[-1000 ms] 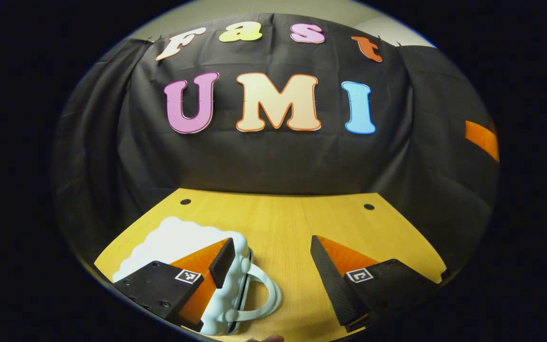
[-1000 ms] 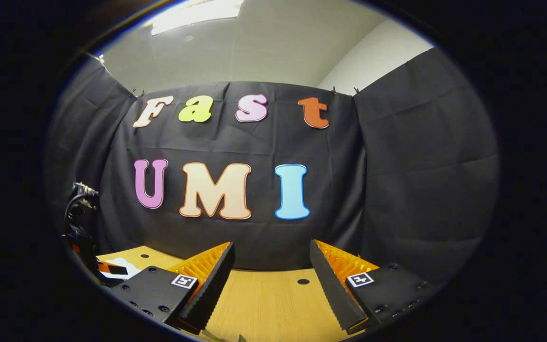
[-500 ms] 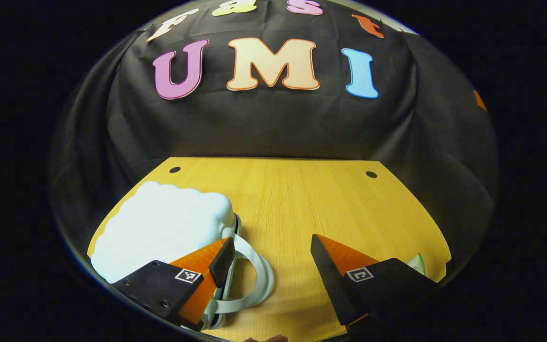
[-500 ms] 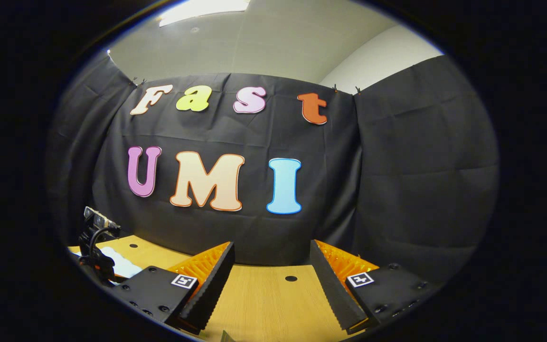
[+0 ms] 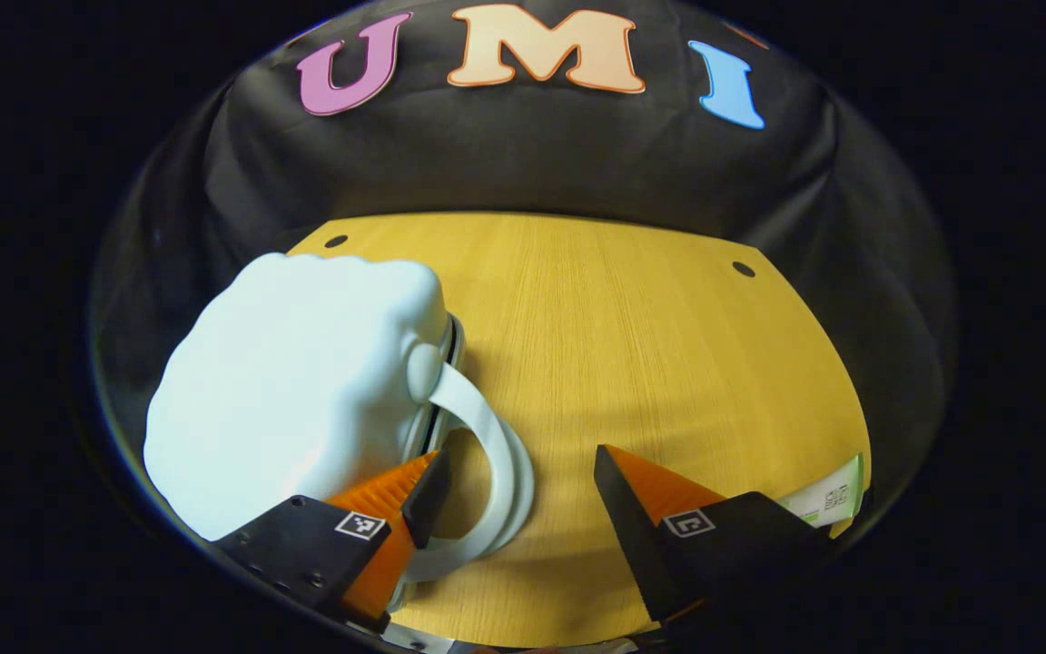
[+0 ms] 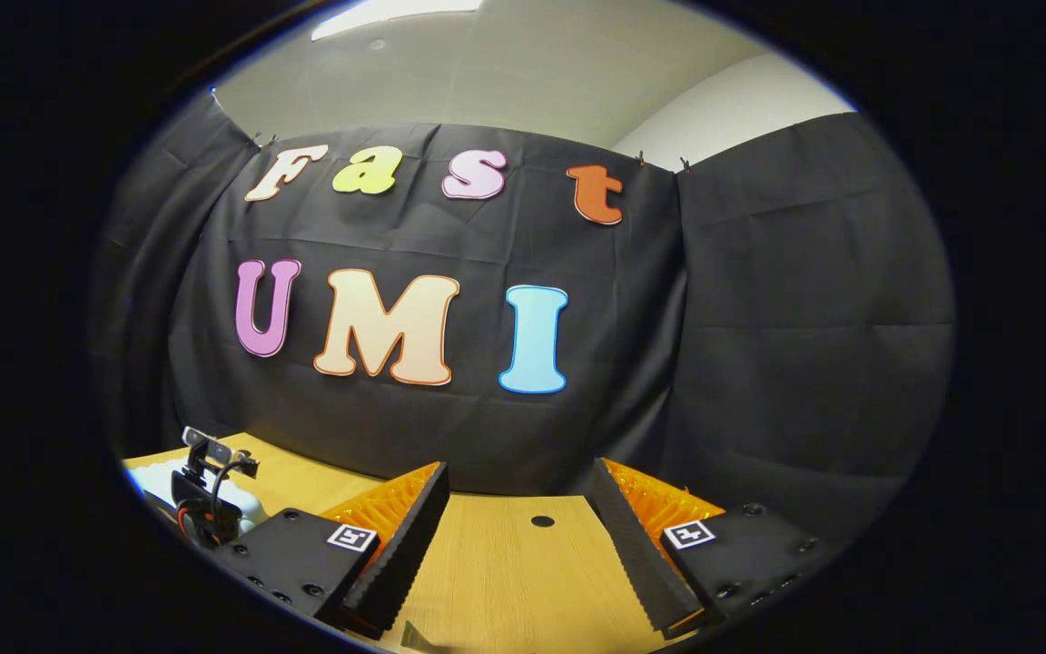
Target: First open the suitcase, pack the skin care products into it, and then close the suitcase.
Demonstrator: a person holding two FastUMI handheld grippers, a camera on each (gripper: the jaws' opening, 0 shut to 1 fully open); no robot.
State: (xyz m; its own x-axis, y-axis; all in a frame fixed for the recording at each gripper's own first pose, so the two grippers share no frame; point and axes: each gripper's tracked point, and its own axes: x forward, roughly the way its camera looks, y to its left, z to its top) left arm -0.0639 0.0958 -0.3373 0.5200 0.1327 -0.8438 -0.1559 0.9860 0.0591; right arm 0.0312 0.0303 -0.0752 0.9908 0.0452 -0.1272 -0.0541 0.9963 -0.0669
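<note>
**Closed suitcase lying under the spread left gripper**

In the left gripper view, a pale, puffy-shelled suitcase (image 5: 296, 381) is being shown lying flat on the wooden table (image 5: 632, 345), at about nine o'clock from the table's middle. Its two halves are being kept together, with a dark seam visible along the edge facing three o'clock. Its looped handle (image 5: 496, 472) is being seen curving out from that edge toward five o'clock.

The left gripper (image 5: 516, 495) is being held over the table with its jaws apart and nothing between them. One finger is being seen just at the suitcase's edge, overlapping the handle loop; whether it is touching cannot be told. A white and green packet (image 5: 827, 501), presumably one of the skin care products, is being partly hidden behind the other finger at four o'clock on the table.

In the right gripper view, the right gripper (image 6: 516, 536) is being held level with the table edge, jaws apart and empty, pointed at the booth's black wall. At eight o'clock, the left gripper's rear and cables (image 6: 210, 495) are being seen above the pale suitcase (image 6: 246, 504).
</note>
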